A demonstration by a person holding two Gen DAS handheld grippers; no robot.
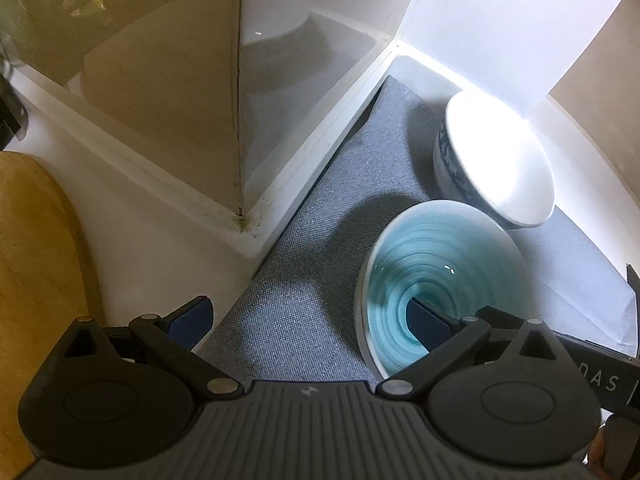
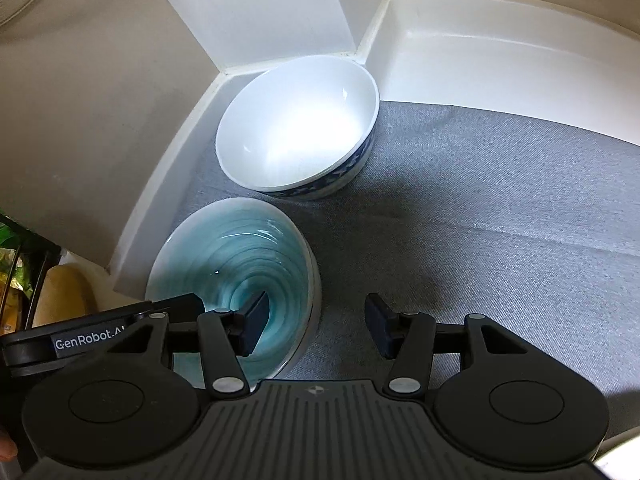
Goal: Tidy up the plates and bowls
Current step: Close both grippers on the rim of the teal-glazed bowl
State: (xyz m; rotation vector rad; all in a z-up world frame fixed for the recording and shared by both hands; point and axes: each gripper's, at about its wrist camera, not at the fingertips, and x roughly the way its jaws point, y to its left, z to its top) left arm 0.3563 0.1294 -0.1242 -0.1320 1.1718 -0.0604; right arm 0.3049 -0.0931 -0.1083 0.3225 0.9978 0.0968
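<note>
Only the left wrist view shows a glass-fronted compartment (image 1: 280,92) beside the grey mat (image 1: 296,300). Both claws, left claw (image 1: 308,320) and right claw (image 2: 316,320), stand spread, each with one finger over the teal bowl (image 2: 232,256), pinching nothing.

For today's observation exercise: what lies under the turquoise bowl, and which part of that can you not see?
The turquoise bowl stands on a grey mat beside the blue-patterned white bowl. The mat beneath its base is covered by the bowl itself.
</note>
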